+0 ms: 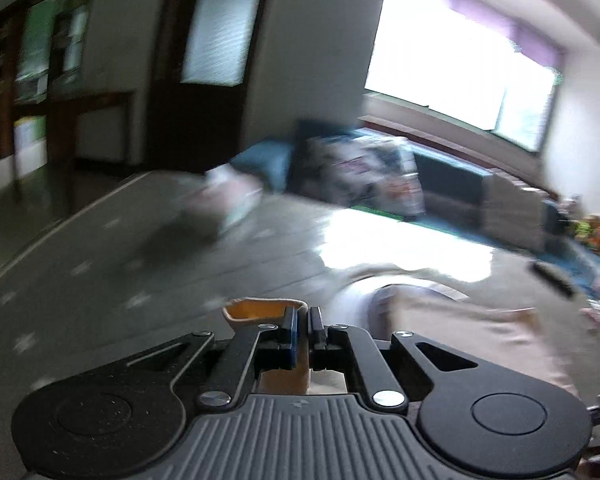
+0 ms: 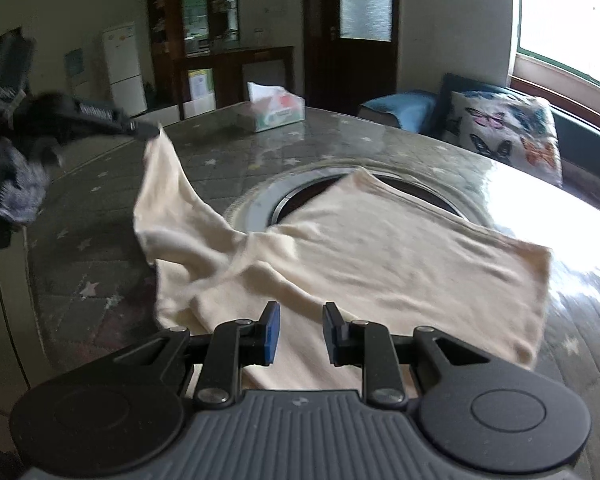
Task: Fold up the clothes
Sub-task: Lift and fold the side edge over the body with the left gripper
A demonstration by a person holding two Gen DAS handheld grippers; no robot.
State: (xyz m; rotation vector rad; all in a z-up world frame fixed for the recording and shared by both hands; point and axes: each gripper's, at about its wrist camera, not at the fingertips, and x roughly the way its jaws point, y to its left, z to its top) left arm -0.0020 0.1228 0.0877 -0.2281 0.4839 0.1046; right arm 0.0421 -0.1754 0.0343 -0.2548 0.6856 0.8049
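Observation:
A cream shirt lies mostly flat on the grey star-patterned table. My left gripper is shut on a corner of the shirt. In the right wrist view the left gripper holds that corner lifted above the table's left side, and the cloth hangs down from it. My right gripper is open and empty, just above the shirt's near edge. The left wrist view is blurred; the rest of the shirt lies to its right.
A tissue box stands at the table's far side. A round grey ring with a dark hole sits in the table's middle, partly under the shirt. A blue sofa with a butterfly cushion is behind, right.

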